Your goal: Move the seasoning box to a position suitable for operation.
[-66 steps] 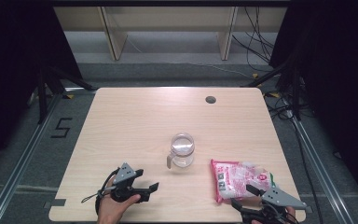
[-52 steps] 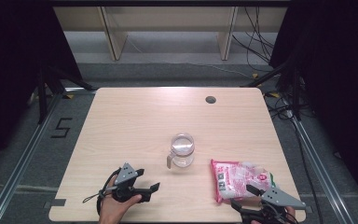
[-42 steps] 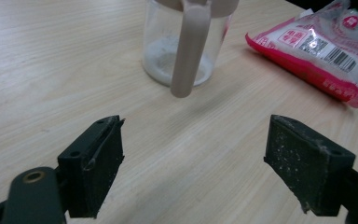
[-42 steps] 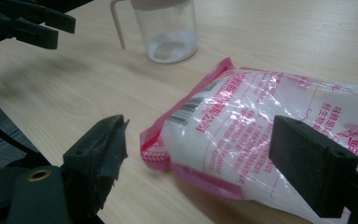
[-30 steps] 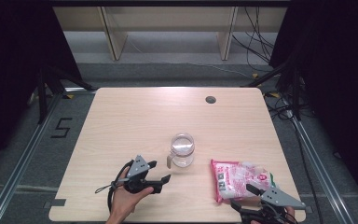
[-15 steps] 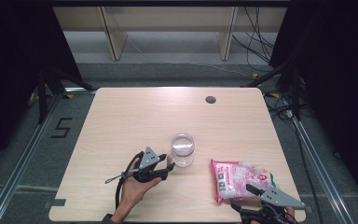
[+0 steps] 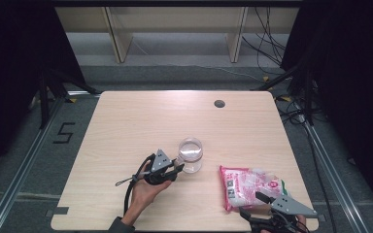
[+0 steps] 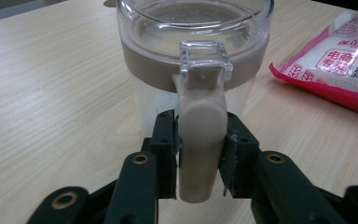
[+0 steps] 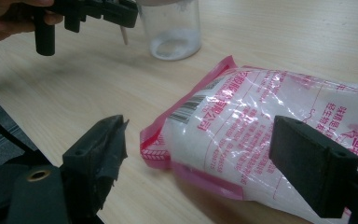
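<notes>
Since the earlier frames the left tool (image 7: 177,169) has travelled from the near-left part of the desk (image 7: 126,126) up to the clear jar (image 7: 190,154) at the desk's middle; its jaws are now closed onto the jar's beige handle (image 8: 200,140), pads pressing both sides. The right tool (image 9: 200,163) has stayed at the near-right edge, jaws spread wide around the near end of the pink bag (image 9: 270,130), gripping nothing
</notes>
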{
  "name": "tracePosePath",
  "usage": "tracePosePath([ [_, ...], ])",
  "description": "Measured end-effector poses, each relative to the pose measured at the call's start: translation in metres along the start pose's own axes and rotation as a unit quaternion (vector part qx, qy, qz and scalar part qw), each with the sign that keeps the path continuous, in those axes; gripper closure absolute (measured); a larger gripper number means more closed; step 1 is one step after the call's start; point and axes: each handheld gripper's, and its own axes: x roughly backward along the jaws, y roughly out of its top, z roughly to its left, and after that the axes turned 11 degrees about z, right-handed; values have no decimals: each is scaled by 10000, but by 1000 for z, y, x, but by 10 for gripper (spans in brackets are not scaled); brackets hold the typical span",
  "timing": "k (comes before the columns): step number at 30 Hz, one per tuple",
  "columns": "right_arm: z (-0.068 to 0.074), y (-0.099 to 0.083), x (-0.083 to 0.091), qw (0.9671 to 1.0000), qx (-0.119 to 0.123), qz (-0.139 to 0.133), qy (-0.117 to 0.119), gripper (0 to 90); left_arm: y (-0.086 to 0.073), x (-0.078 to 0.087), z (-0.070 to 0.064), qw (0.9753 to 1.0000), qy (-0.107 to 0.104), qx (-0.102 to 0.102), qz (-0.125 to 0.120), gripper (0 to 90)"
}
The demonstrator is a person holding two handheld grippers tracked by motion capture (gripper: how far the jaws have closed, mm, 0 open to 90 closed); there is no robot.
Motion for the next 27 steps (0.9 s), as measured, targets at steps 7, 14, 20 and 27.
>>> tracePosePath([
  [7,-4,0,-1,9997,191,-106,-58,194,3,-2,7,9999,30,-142,8,717],
  [14,0,0,0,10000,-24,-10,21,194,2,-2,19,9994,326,-127,-28,721],
  [20,-4,0,-1,9997,201,-99,-54,194,2,-3,29,9990,442,11,-89,734],
  [27,-3,0,-1,9999,95,-51,3,194,4,-7,33,9978,654,9,-133,745],
])
